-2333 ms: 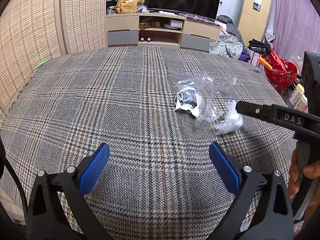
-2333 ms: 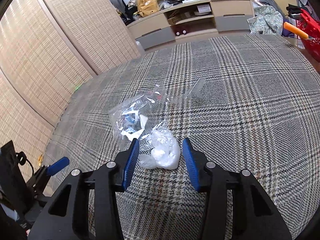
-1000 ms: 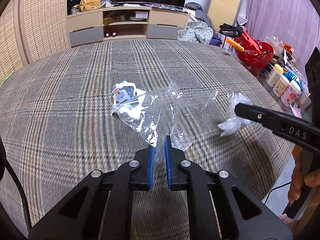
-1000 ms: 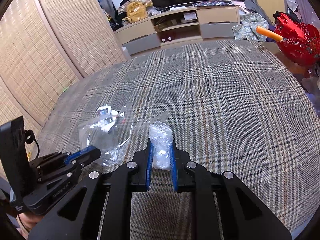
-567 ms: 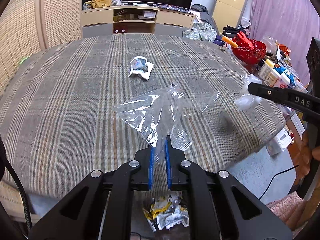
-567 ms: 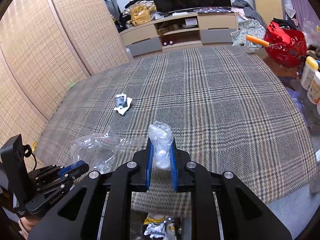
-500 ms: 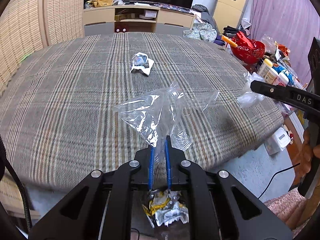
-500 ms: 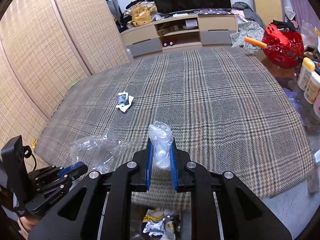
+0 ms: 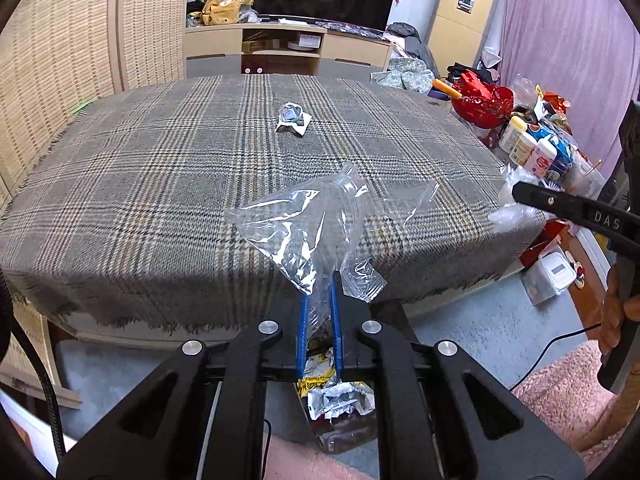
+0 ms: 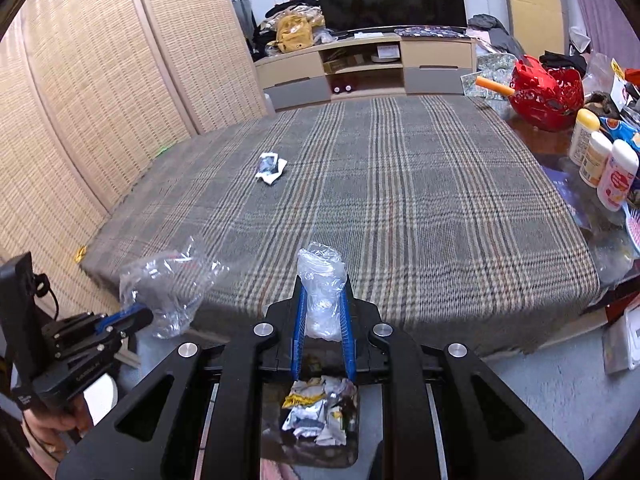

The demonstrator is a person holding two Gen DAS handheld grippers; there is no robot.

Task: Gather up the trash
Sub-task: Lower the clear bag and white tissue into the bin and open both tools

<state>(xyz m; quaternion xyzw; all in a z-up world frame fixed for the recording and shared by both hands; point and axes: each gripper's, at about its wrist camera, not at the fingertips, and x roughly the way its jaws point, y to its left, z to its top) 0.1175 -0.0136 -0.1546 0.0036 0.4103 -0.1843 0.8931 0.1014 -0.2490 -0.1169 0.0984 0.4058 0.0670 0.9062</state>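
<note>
Nearest, below both grippers and just off the near edge of the bed, an open container of crumpled foil and paper wrappers [image 10: 318, 410] is seen on the grey floor; its outline is largely hidden by the gripper bodies, and its wrappers cannot be counted.

The black left gripper with blue pads [image 9: 319, 312] is clenched on one thing, a clear, crinkled plastic bag [image 9: 308, 224]. The bag is pinched by its lower end and stands up and away from the pads, its long axis along the fingers, its free end fanned out above the near edge of the bed.

The black right gripper with blue pads [image 10: 323, 312] is closed on one thing too, a small crumpled wad of clear plastic film [image 10: 322, 292]. The wad is gripped between the two pads with its long axis along the fingers, its top sticking out past the fingertips over the near edge. In the left wrist view this gripper is seen from the side near the bed's near right corner, a hand [image 9: 618, 312] on its handle.

Farther off, one crumpled white and blue wrapper [image 10: 271, 168] is left lying flat on the grey plaid bed cover [image 10: 420, 200], past the middle and toward the far left corner, well apart from both grippers. Thus three loose pieces of trash are counted: two held, one on the bed.
</note>
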